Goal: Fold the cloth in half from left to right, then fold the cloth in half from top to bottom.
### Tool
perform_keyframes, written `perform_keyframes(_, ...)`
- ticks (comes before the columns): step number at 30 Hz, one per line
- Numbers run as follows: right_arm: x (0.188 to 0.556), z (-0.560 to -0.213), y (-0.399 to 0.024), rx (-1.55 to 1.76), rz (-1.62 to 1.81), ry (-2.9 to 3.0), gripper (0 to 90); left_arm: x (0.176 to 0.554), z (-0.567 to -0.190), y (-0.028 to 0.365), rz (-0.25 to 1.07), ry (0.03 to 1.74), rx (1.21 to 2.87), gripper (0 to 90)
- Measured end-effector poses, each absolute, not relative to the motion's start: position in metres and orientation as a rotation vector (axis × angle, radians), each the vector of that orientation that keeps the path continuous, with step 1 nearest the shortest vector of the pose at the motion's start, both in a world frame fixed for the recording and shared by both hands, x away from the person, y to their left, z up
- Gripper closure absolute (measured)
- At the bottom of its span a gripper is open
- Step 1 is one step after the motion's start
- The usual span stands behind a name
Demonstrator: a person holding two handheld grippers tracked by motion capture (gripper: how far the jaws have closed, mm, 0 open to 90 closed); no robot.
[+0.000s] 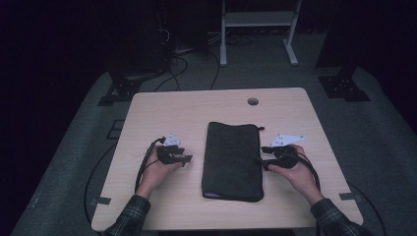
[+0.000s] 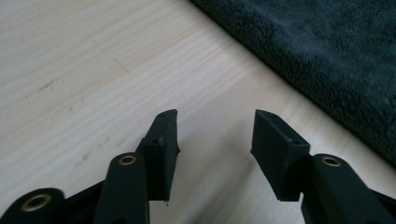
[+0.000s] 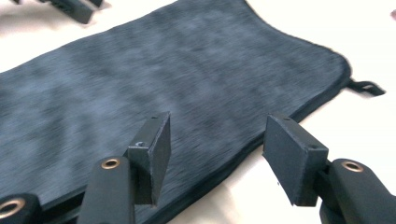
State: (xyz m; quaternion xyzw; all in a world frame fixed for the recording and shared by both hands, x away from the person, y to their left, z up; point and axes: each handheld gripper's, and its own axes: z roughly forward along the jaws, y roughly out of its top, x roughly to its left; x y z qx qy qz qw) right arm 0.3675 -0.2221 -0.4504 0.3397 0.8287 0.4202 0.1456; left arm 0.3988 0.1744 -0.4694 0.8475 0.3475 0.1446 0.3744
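The folded dark towel (image 1: 232, 161) lies flat mid-worktop (image 1: 147, 113). It looks soft and floppy (light too), so pinch an edge. Left tool (image 1: 186, 158) and right tool (image 1: 261, 158) are both open, holding nothing.

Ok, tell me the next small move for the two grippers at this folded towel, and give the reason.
Probably bring the right gripper down onto the dark towel's long right edge and close on it. Its jaws stand open with nothing between them, right over that edge. The left gripper, also open and empty, is beside the towel over bare table, so it likely needs to move in toward the left edge.
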Motion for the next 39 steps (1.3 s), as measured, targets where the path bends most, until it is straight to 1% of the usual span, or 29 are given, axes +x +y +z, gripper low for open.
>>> perform_keyframes(2,0.378,-0.449,-0.223,0.990,1.212,2.379,40.8,0.404,-0.467,0.170,0.366,0.882,2.172,53.9)
perform_keyframes(7,0.403,-0.444,-0.223,1.014,1.205,2.351,40.0,0.420,-0.459,0.157,0.367,0.868,2.165,54.3)
perform_keyframes(12,0.425,-0.440,-0.223,1.022,1.202,2.324,38.4,0.439,-0.449,0.146,0.368,0.869,2.140,51.5)
perform_keyframes(17,0.448,-0.437,-0.220,1.028,1.186,2.316,39.3,0.459,-0.437,0.132,0.380,0.844,2.137,50.7)
perform_keyframes(23,0.472,-0.436,-0.218,1.045,1.190,2.303,40.0,0.482,-0.432,0.119,0.382,0.839,2.121,49.1)
perform_keyframes(25,0.477,-0.438,-0.219,1.061,1.212,2.279,41.5,0.489,-0.433,0.115,0.378,0.845,2.123,48.5)
perform_keyframes(30,0.490,-0.452,-0.221,1.103,1.172,2.297,40.1,0.504,-0.445,0.105,0.356,0.865,2.119,47.1)
perform_keyframes(34,0.499,-0.462,-0.222,1.125,1.156,2.314,39.0,0.513,-0.456,0.099,0.340,0.888,2.147,46.5)
perform_keyframes(36,0.502,-0.467,-0.221,1.129,1.158,2.332,38.1,0.516,-0.462,0.097,0.323,0.900,2.150,47.5)
perform_keyframes(39,0.504,-0.473,-0.220,1.122,1.159,2.351,38.4,0.519,-0.467,0.096,0.309,0.904,2.177,51.6)
